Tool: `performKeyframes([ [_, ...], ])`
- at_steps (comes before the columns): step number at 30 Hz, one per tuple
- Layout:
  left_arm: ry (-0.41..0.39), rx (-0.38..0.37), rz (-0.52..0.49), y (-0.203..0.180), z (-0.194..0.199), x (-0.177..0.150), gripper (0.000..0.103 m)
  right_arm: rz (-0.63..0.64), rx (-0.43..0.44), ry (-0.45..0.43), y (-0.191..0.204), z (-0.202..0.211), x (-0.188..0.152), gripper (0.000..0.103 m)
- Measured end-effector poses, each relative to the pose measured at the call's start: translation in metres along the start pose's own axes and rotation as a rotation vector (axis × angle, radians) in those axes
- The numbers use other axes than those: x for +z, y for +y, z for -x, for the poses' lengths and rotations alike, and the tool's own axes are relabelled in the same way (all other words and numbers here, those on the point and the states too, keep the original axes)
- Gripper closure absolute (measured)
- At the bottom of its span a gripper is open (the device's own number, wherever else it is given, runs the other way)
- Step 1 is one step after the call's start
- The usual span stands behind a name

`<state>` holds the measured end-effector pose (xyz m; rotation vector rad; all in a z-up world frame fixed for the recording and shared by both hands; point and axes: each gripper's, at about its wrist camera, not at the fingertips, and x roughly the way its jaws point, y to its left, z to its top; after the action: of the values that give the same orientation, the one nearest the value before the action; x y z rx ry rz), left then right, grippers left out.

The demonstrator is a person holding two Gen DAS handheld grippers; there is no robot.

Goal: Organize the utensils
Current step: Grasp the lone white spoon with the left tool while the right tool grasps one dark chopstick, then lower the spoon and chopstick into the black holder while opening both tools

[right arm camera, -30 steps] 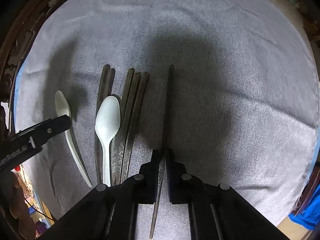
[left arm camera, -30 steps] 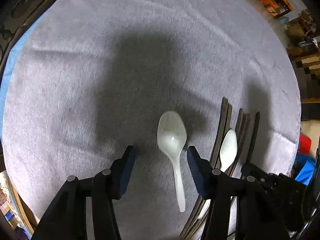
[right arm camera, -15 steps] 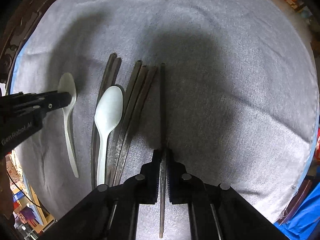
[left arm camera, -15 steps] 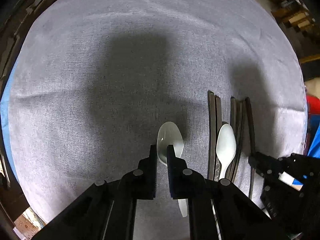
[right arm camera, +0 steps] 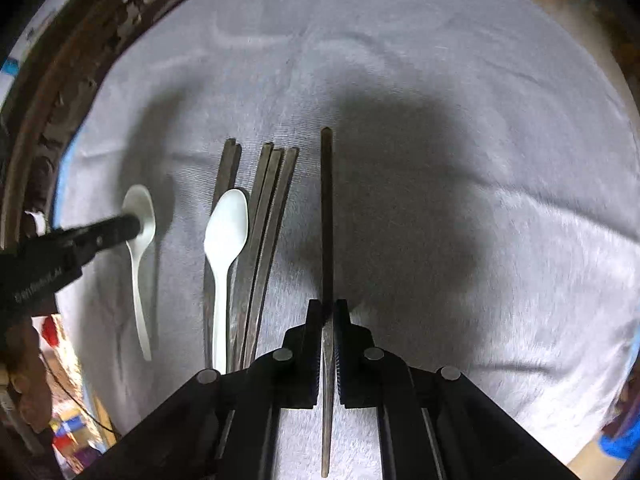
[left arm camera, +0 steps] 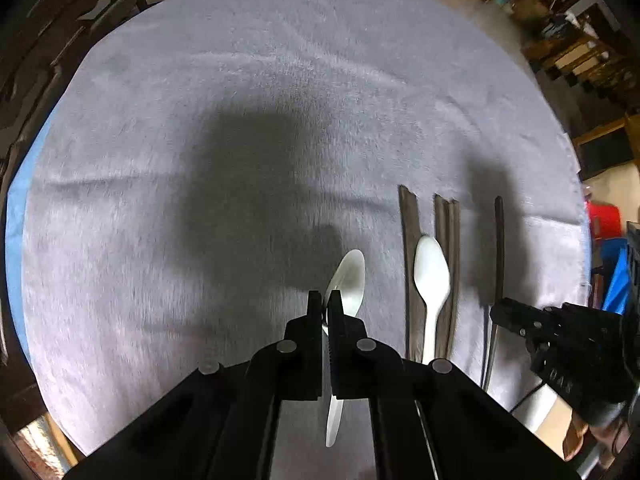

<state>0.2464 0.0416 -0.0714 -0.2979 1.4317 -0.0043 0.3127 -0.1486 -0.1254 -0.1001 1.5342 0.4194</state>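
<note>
My left gripper (left arm camera: 325, 300) is shut on a white plastic spoon (left arm camera: 349, 280) at the neck, and the spoon hangs tilted just above the grey cloth (left arm camera: 200, 120). In the right wrist view that spoon (right arm camera: 139, 216) shows at far left with the left gripper (right arm camera: 134, 226) on it. My right gripper (right arm camera: 328, 308) is shut on a single dark chopstick (right arm camera: 327, 208), held apart from the rest. A second white spoon (right arm camera: 226, 232) lies on a bunch of several dark chopsticks (right arm camera: 264, 216). From the left wrist, this spoon (left arm camera: 431, 272) and the bunch (left arm camera: 410, 240) lie right of my fingers.
The grey cloth (right arm camera: 480, 160) covers a round table with a dark carved wooden rim (right arm camera: 60, 92). A blue underlayer (left arm camera: 16, 216) shows at the cloth's left edge. Cluttered shelves and boxes (left arm camera: 560, 40) stand beyond the table at the upper right.
My left gripper went from open around the spoon's neck to shut on it, then lifted it and rolled it onto its edge. My right gripper carried the single chopstick a little away from the bunch.
</note>
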Motion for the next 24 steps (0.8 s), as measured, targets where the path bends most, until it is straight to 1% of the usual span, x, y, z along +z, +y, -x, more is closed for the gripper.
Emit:
performKeyframes([
  [5,-0.072,-0.042,0.005,0.003,0.025,-0.027,0.1,-0.039,0.045,-0.065,-0.012,0.019,-0.027,0.096],
  [13,-0.227,-0.115,0.019,0.005,0.078,-0.08,0.1,-0.11,0.144,-0.254,-0.03,0.082,-0.077,0.096],
  [14,-0.246,-0.125,0.025,0.005,0.083,-0.09,0.1,-0.121,0.16,-0.288,-0.031,0.091,-0.086,0.096],
  [15,-0.259,-0.128,0.029,0.005,0.086,-0.093,0.1,-0.125,0.165,-0.309,-0.028,0.094,-0.091,0.096],
  [18,-0.327,-0.144,0.041,0.009,0.098,-0.108,0.1,-0.143,0.197,-0.411,-0.028,0.124,-0.12,0.096],
  [21,-0.409,-0.166,0.041,0.005,0.124,-0.129,0.1,-0.138,0.216,-0.505,-0.021,0.153,-0.149,0.096],
  [24,-0.478,-0.182,0.026,-0.005,0.144,-0.144,0.1,-0.125,0.245,-0.625,-0.008,0.183,-0.179,0.096],
])
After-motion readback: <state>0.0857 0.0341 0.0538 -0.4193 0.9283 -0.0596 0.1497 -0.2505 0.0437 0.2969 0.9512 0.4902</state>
